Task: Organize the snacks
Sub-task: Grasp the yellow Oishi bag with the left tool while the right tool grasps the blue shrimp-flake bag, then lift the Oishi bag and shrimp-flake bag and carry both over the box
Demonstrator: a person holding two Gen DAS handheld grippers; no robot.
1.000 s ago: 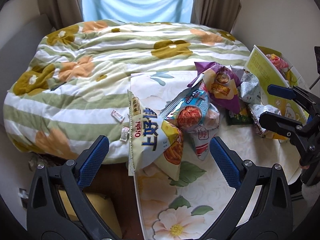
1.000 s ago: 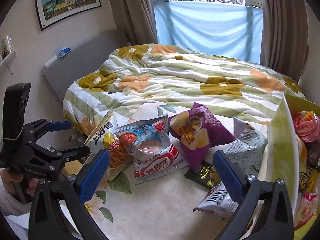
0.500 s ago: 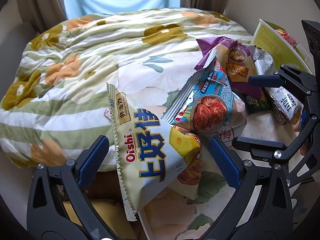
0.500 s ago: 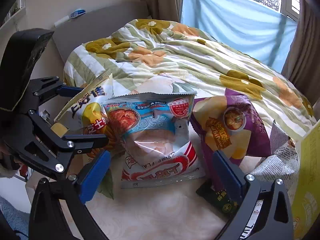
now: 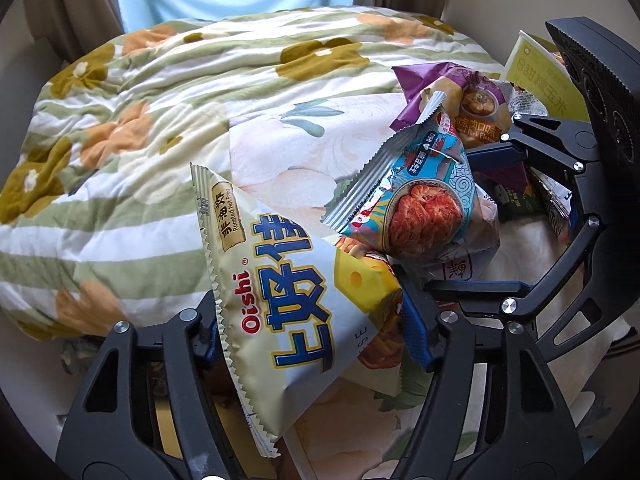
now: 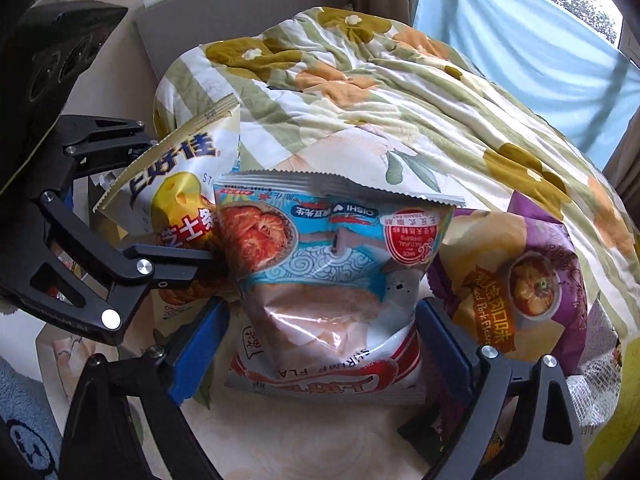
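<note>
Left wrist view shows the left gripper [image 5: 312, 332], whose jaws have just been closing, now pressed on the lower part of the Oishi chips bag [image 5: 280, 304], where a second ago it only hovered wide above. So this pick seems secured. The bag hangs over the bed's near edge; its long axis runs diagonally, top seam up-left. The right gripper [image 6: 320, 344], jaws also narrowing, has come down around the shrimp snack bag [image 6: 332, 256]; its pads look beside it, not yet squeezing
</note>
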